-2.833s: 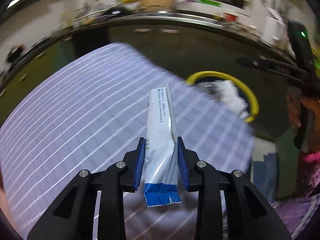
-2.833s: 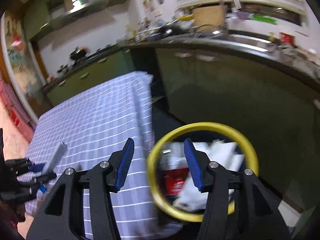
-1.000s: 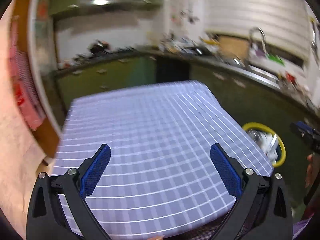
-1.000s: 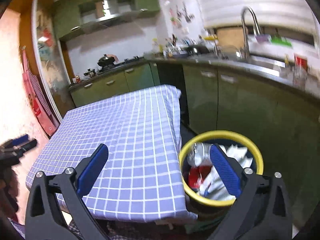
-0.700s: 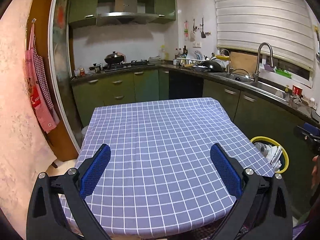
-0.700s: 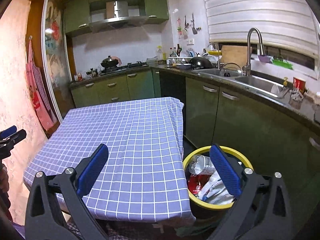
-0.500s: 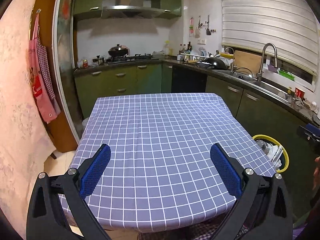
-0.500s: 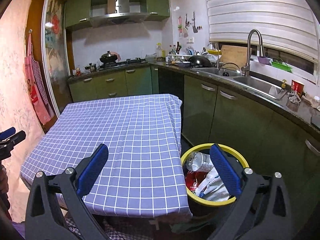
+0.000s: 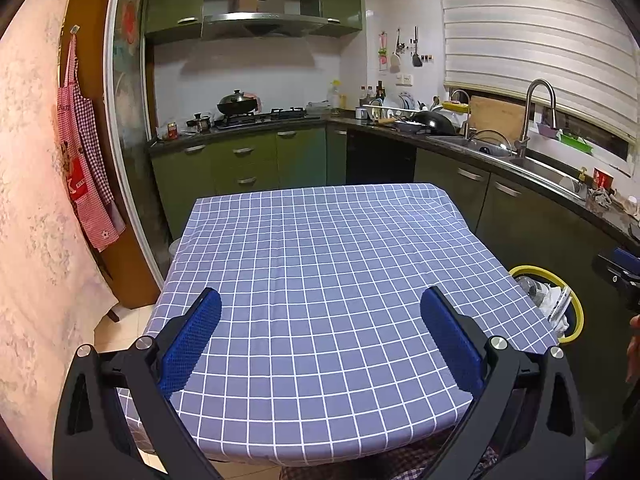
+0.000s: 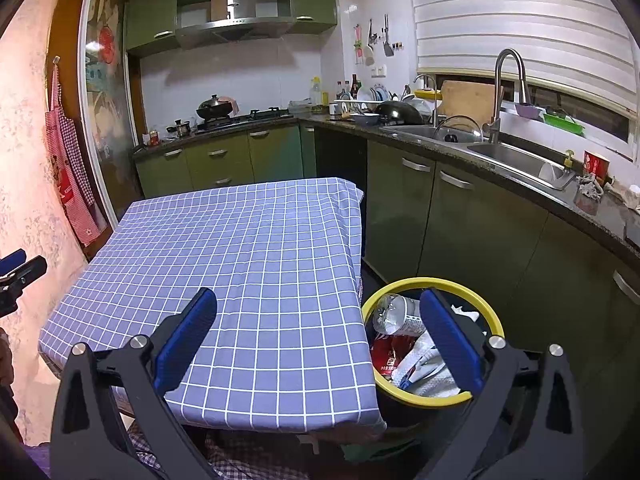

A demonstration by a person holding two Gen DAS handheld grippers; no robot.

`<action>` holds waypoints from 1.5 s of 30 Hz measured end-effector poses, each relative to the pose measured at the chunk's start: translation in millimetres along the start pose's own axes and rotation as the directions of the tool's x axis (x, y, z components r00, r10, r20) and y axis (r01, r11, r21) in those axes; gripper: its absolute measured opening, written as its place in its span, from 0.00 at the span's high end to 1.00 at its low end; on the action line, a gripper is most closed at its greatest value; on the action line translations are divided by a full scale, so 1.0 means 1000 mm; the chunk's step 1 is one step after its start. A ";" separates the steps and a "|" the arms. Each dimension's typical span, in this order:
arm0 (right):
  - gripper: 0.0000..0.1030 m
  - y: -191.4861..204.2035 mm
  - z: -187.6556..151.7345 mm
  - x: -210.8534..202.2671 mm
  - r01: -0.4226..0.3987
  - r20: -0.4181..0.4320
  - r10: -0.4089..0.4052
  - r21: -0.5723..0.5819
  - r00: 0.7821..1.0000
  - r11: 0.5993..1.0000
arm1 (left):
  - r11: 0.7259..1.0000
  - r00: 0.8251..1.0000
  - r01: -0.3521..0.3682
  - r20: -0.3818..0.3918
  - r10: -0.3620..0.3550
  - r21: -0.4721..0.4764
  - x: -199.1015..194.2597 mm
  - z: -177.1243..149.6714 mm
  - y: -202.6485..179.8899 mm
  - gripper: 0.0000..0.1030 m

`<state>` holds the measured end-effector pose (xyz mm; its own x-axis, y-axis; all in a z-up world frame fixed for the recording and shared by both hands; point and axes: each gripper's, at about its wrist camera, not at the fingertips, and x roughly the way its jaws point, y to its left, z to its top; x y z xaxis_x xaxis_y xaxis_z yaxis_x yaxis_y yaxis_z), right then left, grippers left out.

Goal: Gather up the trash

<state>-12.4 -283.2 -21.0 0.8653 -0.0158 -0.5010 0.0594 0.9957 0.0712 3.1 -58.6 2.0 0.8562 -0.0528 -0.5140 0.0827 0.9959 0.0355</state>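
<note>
Both the left hand-held gripper (image 9: 320, 334) and the right hand-held gripper (image 10: 318, 336) are spread wide, holding nothing. The trash lies in the yellow-rimmed bin (image 10: 478, 398) beside the tabletop's (image 10: 240, 248) right edge; its clear plastic bottle (image 10: 396, 314) lies on its side, long axis across the bin.

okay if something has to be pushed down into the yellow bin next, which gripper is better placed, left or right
Probably right. The right gripper is open, with the yellow bin close below its right-hand finger. From the left gripper, also open, the bin sits far off past the checked tablecloth.
</note>
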 end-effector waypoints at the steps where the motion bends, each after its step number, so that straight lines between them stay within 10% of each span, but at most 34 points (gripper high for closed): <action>1: 0.06 -0.001 0.000 0.000 0.001 0.000 -0.001 0.001 1.000 1.000 | 1.000 1.000 0.001 0.000 -0.001 0.001 0.000 0.000 0.000 0.05; 45: 0.06 -0.004 -0.002 0.008 0.002 -0.016 -0.001 0.019 1.000 1.000 | 0.999 1.000 0.016 -0.020 -0.015 0.033 0.008 0.002 -0.009 0.05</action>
<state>-6.9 -287.1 -27.1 0.8573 -0.0159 -0.5147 0.0704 0.9937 0.0866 10.2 -67.9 -1.3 0.8443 -0.0662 -0.5317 0.1128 0.9920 0.0557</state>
